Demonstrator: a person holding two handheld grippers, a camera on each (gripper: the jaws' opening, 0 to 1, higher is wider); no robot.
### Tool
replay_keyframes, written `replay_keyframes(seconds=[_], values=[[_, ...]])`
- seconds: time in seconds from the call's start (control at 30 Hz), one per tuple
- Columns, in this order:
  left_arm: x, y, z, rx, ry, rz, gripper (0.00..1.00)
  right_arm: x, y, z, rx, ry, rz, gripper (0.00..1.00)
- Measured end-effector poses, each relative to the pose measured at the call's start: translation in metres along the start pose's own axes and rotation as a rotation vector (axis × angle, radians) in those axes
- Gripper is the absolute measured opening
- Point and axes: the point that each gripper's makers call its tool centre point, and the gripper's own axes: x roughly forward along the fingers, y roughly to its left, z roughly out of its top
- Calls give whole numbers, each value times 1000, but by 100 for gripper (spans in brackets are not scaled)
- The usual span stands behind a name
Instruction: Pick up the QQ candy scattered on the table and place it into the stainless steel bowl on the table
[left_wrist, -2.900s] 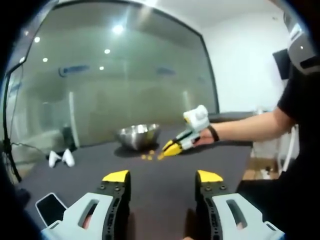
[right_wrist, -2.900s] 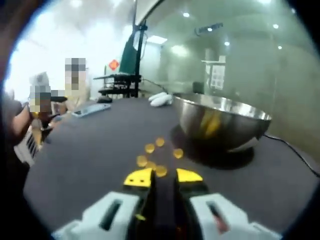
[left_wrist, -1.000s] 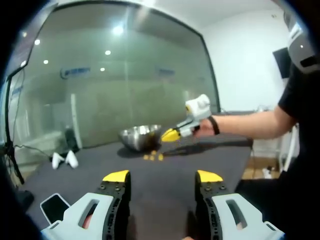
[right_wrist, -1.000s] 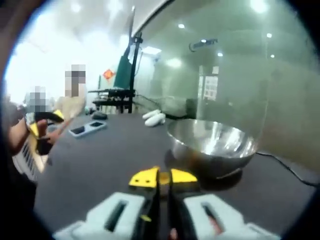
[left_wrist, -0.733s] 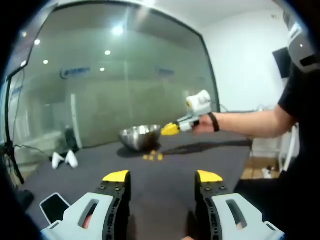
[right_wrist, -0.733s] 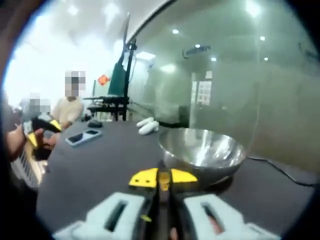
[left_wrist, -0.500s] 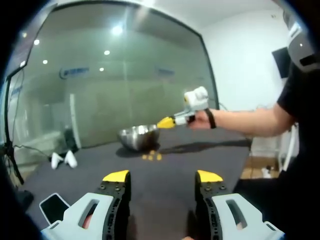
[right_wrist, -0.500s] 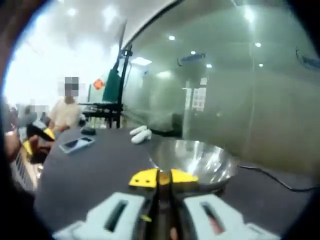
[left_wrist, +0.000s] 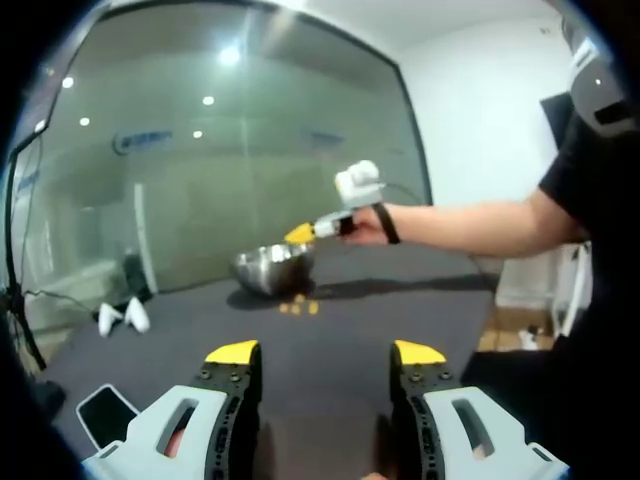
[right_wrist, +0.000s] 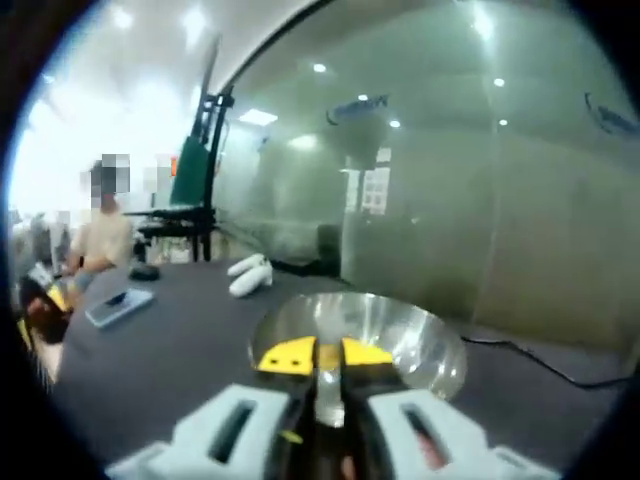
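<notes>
Right gripper view: right claw (right_wrist: 318, 356), clamped on a candy (right_wrist: 326, 355), hovers over the bowl (right_wrist: 420, 345); part the jaws squarely above its middle. Left claw (left_wrist: 327, 353) waits, jaws apart.

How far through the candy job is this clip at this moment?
In hand: the right gripper is shut and held over the steel bowl, seemingly carrying a candy between its tips, though the piece itself is hard to make out. Whether any candy already lies in the bowl cannot be told. Left: a few yellow candies sit on the dark table beside the bowl. The left gripper is open and idle.
</notes>
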Motion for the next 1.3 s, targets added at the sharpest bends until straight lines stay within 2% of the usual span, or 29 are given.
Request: replay_keyframes(seconds=[0.17, 0.23, 0.43, 0.57, 0.87, 1.07, 1.2, 1.27, 1.3], values=[[0, 1, -1, 3, 5, -7, 53, 12, -10, 7, -16, 2, -14, 9], [0, 0, -1, 8, 11, -11, 53, 15, -11, 9, 9, -9, -4, 9], [0, -1, 0, 14, 13, -17, 53, 17, -10, 5, -27, 6, -13, 10], [0, -3, -2, 21, 21, -26, 53, 16, -10, -2, 26, 24, -8, 20], [2, -5, -1, 27, 22, -31, 53, 6, -14, 5, 69, 0, -10, 18], [3, -7, -2, 28, 27, -36, 53, -7, -4, 11, 56, -12, 2, 18], [3, -7, -4, 34, 34, -33, 52, -17, 7, 12, 38, -17, 35, 17], [4, -8, -5, 28, 35, -35, 52, -36, 20, 12, 24, -23, 46, 17], [5, -10, -3, 12, 25, -42, 52, -35, 18, 13, 21, -24, 52, 17]])
